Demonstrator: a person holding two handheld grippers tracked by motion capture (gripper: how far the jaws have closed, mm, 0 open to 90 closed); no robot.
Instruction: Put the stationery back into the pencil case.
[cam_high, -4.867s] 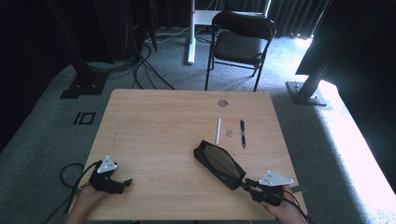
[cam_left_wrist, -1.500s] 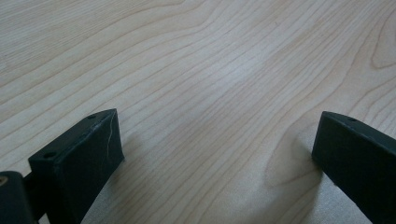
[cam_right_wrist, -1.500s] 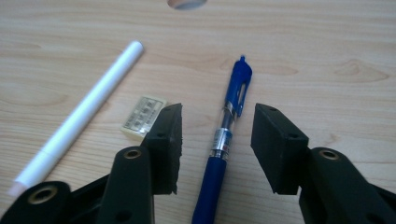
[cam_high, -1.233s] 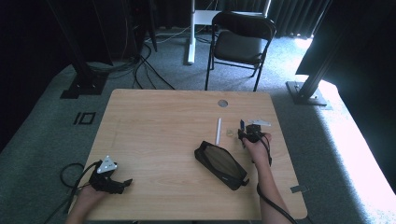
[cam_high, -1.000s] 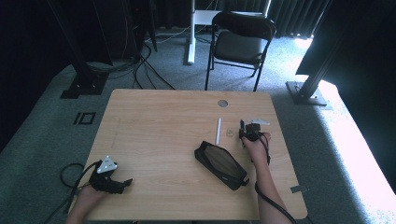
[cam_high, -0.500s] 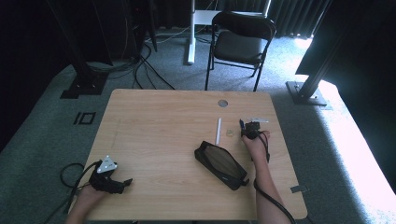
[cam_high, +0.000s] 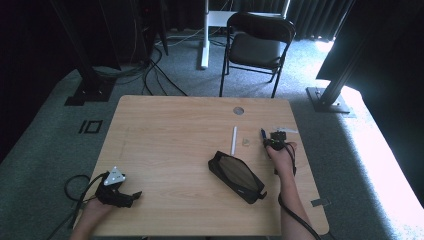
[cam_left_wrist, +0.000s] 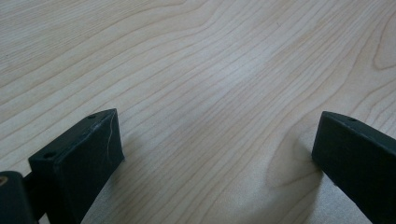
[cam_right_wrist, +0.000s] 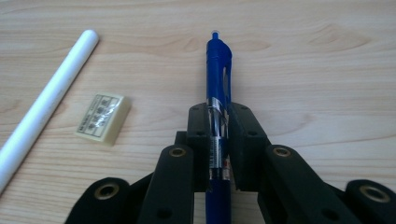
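A blue pen (cam_right_wrist: 218, 60) lies on the wooden table (cam_high: 170, 130) at its right side, and my right gripper (cam_right_wrist: 218, 112) is shut on its barrel, the pads pressing it from both sides. From above, that gripper (cam_high: 270, 142) sits just behind the pen (cam_high: 262, 134), which pokes out ahead of it. My left gripper (cam_high: 132, 196) rests at the table's front left. Its jaws stand wide apart over bare wood (cam_left_wrist: 215, 140), so it is open with nothing between them.
A small pale eraser (cam_right_wrist: 102, 117) and a white stick (cam_right_wrist: 46, 100) lie just left of the pen. A black pencil case (cam_high: 237, 175) lies slantwise in front of them. A folding chair (cam_high: 260, 47) stands beyond the table's far edge.
My right hand has gone from the table's front right edge to the pen at the right side. Over the last second it has hardly shifted. The left hand has stayed put.
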